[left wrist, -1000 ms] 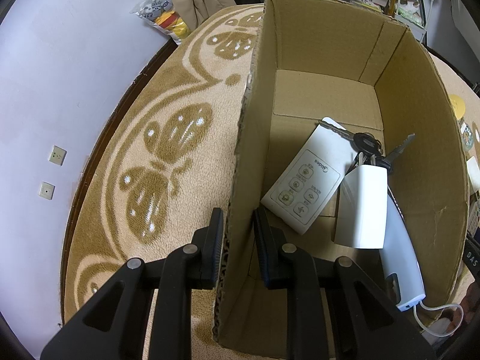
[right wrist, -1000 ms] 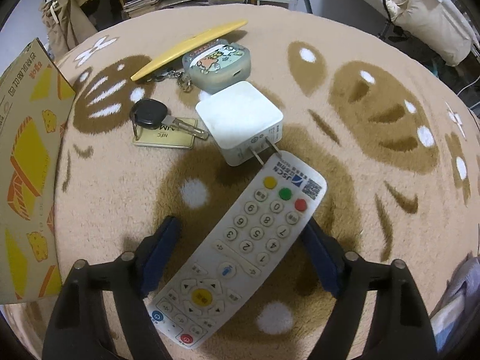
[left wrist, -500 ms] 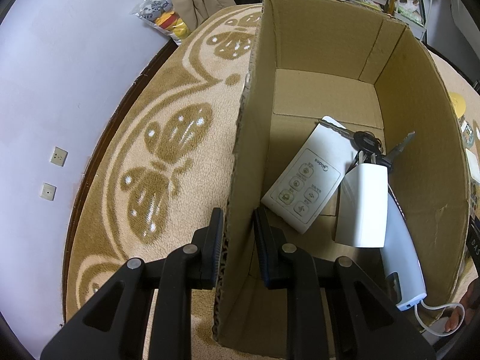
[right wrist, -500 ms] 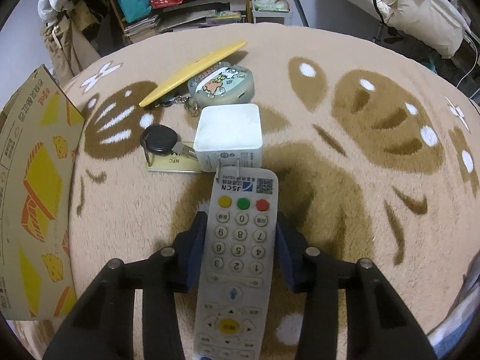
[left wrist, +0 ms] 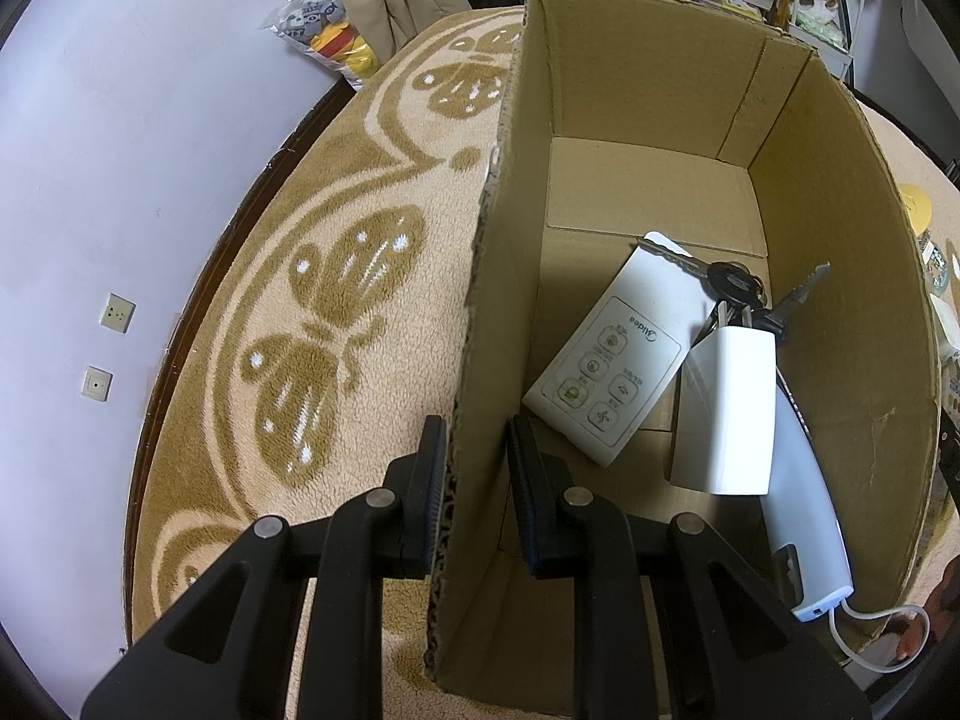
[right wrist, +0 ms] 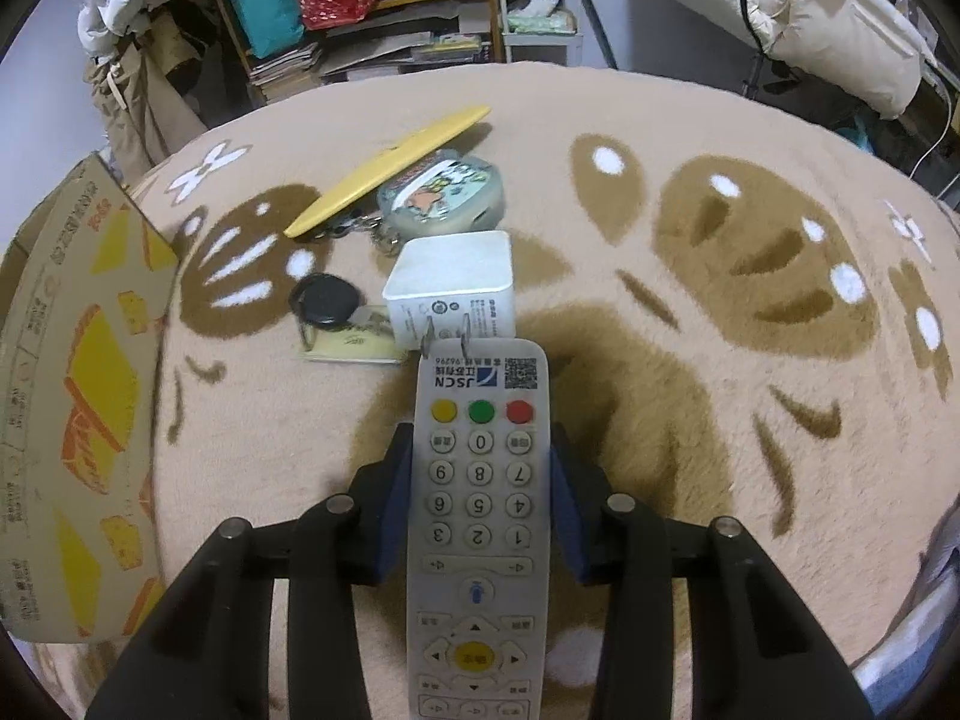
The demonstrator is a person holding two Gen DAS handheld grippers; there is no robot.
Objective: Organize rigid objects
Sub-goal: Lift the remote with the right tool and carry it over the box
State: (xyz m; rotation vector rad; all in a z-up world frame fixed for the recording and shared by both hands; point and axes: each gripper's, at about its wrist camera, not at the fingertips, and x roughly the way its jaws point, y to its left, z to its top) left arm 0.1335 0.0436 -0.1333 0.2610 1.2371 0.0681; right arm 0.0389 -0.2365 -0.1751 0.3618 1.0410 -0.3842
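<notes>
Item: cardboard box point(left wrist: 828, 276), standing open-topped on a patterned rug point(left wrist: 336, 324). The left gripper point(left wrist: 477, 480) was clamped on the box's near side wall, one pad outside, one inside. Contents: a white Midea remote point(left wrist: 612, 360), a bunch of keys point(left wrist: 744, 294), a white rectangular block point(left wrist: 729, 414), and a white handheld device with a cord point(left wrist: 804, 534).

Item: grey-white JSCN remote control point(right wrist: 478, 516), lying lengthwise between the fingers of the right gripper point(right wrist: 480, 510). The jaws had just been closing; the pads sat against the remote's two long edges, gripping it. It lay low over the rug, and whether it was clear of the pile could not be told.

Items awaiting sorting on the rug: a white plug adapter point(right wrist: 450, 294), its prongs at the remote's far end; a black car key point(right wrist: 327, 300) resting on a card point(right wrist: 354, 348); a cartoon-printed round case on a chain point(right wrist: 441, 198); a yellow flat stick point(right wrist: 390, 168).

Risks, judged:
- The remote's smooth, narrow edges gave little purchase; a tilt during the lift could let it slide out.
- Its far end could catch the adapter's prongs and drag the adapter along.
- The thin box wall could buckle or shift under the clamp, tipping the contents.
- Dropping the remote from height onto the keys could scuff it.
</notes>
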